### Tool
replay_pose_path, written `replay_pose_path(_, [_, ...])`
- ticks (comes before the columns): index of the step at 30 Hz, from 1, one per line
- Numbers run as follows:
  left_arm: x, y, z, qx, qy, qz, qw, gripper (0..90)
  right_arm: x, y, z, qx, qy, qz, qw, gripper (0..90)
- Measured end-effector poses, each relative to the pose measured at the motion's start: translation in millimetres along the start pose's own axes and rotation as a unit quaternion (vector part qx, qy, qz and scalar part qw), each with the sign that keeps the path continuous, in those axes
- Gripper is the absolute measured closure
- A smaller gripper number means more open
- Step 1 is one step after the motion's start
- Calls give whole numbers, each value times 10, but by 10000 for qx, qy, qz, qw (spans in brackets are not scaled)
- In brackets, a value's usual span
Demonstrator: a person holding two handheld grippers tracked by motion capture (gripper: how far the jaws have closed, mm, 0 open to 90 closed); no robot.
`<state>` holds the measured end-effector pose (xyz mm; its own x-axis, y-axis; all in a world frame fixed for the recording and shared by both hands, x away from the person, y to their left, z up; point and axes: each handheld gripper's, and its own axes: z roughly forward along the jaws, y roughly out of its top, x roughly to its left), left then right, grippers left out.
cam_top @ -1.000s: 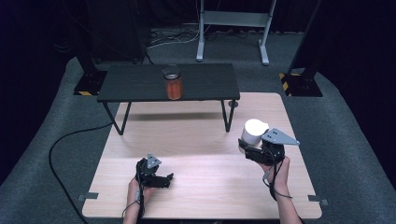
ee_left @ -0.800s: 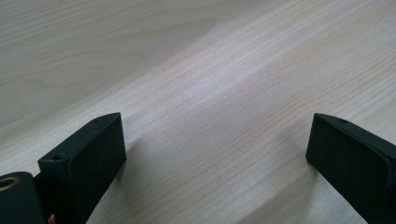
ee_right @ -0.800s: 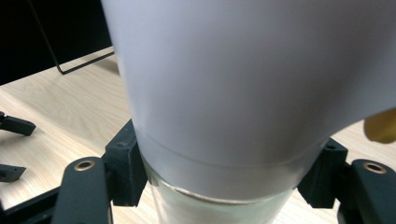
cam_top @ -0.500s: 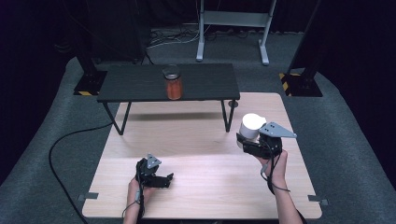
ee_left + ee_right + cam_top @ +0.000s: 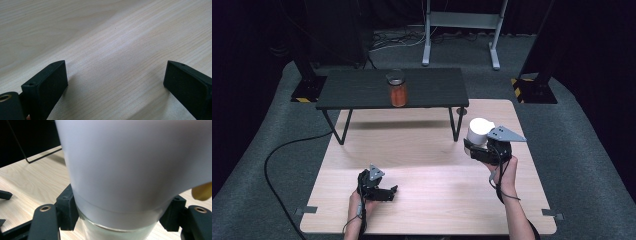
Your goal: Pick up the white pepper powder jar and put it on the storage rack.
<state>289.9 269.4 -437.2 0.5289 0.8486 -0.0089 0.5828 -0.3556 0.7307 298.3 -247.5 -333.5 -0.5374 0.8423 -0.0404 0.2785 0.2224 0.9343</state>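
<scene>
My right gripper (image 5: 476, 146) is shut on a white container (image 5: 479, 130), held above the right side of the light wooden tabletop (image 5: 427, 160). In the right gripper view the black jaws clamp the container's lower part (image 5: 125, 165), where a clear glassy band shows beneath the white body. My left gripper (image 5: 391, 192) rests low at the front left of the tabletop. Its jaws stand wide apart over bare wood (image 5: 115, 80) with nothing between them. A glass jar with orange contents (image 5: 398, 92) stands on the low black bench (image 5: 357, 90) at the far side.
The black bench spans the far edge of the tabletop on thin metal legs (image 5: 454, 125). A black cable (image 5: 277, 165) trails over the grey carpet at the left. Dark stands and a metal frame (image 5: 462, 30) lie beyond the bench.
The right gripper with the white container has drifted slightly left and away from the person. The left gripper has stayed in place.
</scene>
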Motion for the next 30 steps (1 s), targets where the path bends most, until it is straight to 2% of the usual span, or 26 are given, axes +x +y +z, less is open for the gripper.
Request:
replay_pose_path(17, [0, 0, 0, 0, 1, 1, 10000, 52, -60, 101, 99, 5, -33, 77, 10000, 298])
replay_pose_path(30, [0, 0, 0, -1, 2, -1, 10000, 52, -62, 186, 147, 1, -15, 35, 10000, 299])
